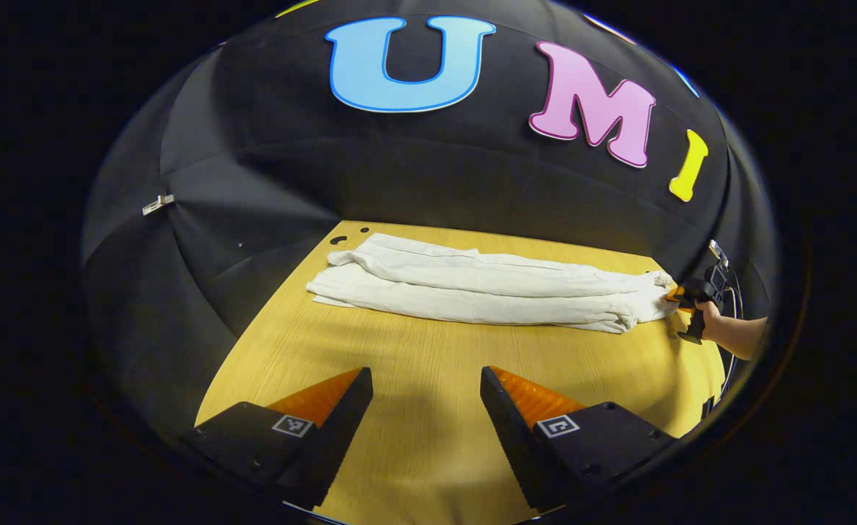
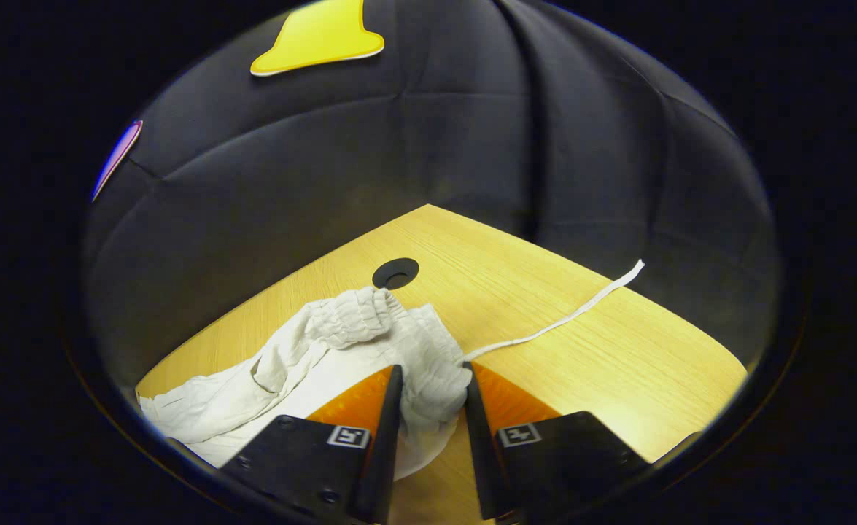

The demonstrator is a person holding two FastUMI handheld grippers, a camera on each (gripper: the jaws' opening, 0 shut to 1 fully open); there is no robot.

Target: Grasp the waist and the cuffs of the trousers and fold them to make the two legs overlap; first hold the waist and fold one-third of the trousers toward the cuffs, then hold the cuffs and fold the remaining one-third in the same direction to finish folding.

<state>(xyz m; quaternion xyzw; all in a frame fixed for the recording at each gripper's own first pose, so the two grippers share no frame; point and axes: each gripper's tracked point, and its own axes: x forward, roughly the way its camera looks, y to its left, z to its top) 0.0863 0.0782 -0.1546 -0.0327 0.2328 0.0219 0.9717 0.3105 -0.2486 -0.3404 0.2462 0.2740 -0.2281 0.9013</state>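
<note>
While the trousers (image 1: 486, 288) lie stretched across the middle of the wooden surface (image 1: 428, 372), legs already stacked, the right gripper (image 2: 432, 397) clamps the gathered waist (image 2: 399, 328) at lower centre of its view, a drawstring (image 2: 559, 317) trailing toward the right. At the bottom of its own view, the left gripper (image 1: 426, 397) hangs wide open, holding nothing. Judged step: the first fold; next, carry the waist 1 third toward the cuffs (image 1: 337, 273).
</note>
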